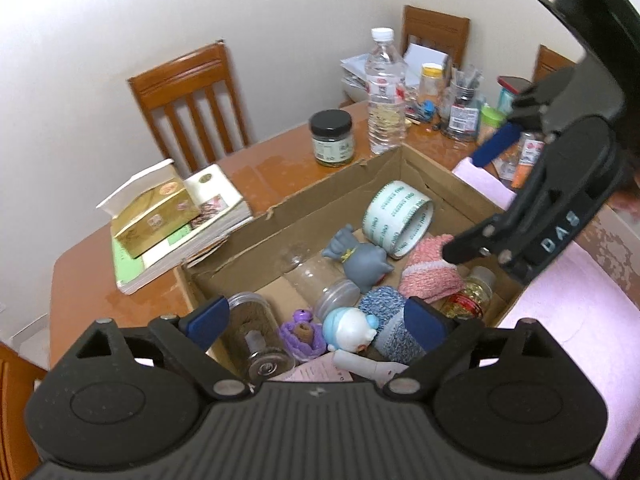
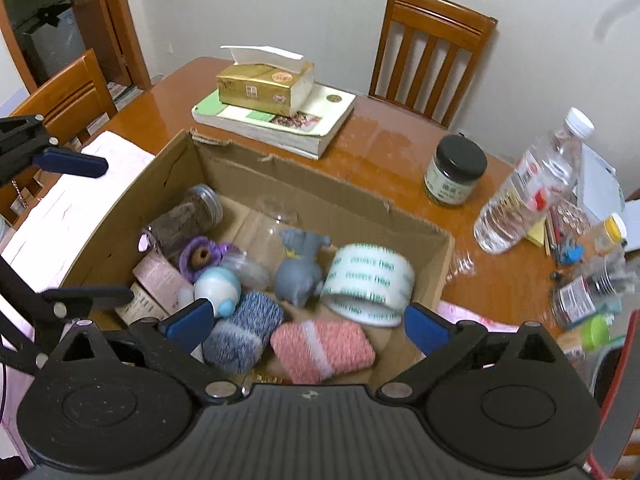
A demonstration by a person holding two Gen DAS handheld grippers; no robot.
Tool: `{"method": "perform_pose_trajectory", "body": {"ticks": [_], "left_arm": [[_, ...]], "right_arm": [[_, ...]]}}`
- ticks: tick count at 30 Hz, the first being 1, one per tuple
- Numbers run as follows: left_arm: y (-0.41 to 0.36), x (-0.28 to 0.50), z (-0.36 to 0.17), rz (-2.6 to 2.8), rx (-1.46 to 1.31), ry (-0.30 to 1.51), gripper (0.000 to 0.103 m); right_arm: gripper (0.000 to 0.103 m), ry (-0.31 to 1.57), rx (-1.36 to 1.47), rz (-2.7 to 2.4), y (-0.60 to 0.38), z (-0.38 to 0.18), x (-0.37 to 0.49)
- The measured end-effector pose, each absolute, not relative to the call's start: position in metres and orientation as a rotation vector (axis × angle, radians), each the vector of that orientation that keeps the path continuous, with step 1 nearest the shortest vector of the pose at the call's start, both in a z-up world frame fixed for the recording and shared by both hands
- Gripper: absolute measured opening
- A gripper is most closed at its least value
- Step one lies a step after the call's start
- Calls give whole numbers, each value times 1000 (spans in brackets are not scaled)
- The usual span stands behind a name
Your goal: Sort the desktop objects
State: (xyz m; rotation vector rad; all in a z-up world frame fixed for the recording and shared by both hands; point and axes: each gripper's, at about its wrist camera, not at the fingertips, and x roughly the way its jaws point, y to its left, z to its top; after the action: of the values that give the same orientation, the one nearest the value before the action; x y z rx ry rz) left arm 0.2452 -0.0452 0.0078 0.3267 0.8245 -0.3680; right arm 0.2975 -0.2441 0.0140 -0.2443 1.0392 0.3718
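One wooden bench (image 2: 380, 160) carried one open cardboard box (image 2: 320, 196), and three wooden chairs (image 1: 192, 96) showed around it in the left wrist view. Outside the box lay one stack of two books (image 2: 312, 128) with one gold tissue box (image 2: 264, 84) on top, one clear water bottle (image 1: 385, 92) and one black-lidded jar (image 1: 332, 138); the clutter of small containers (image 1: 464, 108) at the far corner was too crowded to count. Inside the box lay the sorted things: one roll of printed tape (image 2: 370, 286), one grey toy figure (image 2: 300, 268), two knitted rolls, one pink (image 2: 324, 346) and one blue (image 2: 244, 332), two clear jars on their sides, one filled with brown material (image 2: 184, 220) and one empty (image 2: 268, 224), one purple crocheted piece (image 2: 200, 258), one white and blue round toy (image 2: 218, 288), and one small gold-filled bottle (image 1: 468, 300) half hidden behind the pink roll. The left tool (image 1: 316, 320) hung over the box's near corner with its blue pads spread wide and nothing between them. The right tool (image 2: 308, 324) likewise stood wide open above the knitted rolls, gripping nothing. Both tools' bodies cut off the box's near wall, and labelled cartons beneath them could not be read.
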Motion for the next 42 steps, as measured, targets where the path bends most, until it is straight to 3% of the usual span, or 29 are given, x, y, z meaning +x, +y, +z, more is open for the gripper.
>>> {"method": "perform_pose_trajectory", "body": {"ticks": [2, 17, 42], "left_arm": [[-48, 236, 8, -341, 342, 800, 100], [-56, 171, 6, -288, 275, 789, 101], [-46, 136, 25, -109, 78, 868, 101]], "right_arm": [[103, 1050, -232, 364, -245, 13, 290], [103, 1125, -120, 298, -244, 8, 226], [103, 1048, 31, 63, -246, 29, 154]]}}
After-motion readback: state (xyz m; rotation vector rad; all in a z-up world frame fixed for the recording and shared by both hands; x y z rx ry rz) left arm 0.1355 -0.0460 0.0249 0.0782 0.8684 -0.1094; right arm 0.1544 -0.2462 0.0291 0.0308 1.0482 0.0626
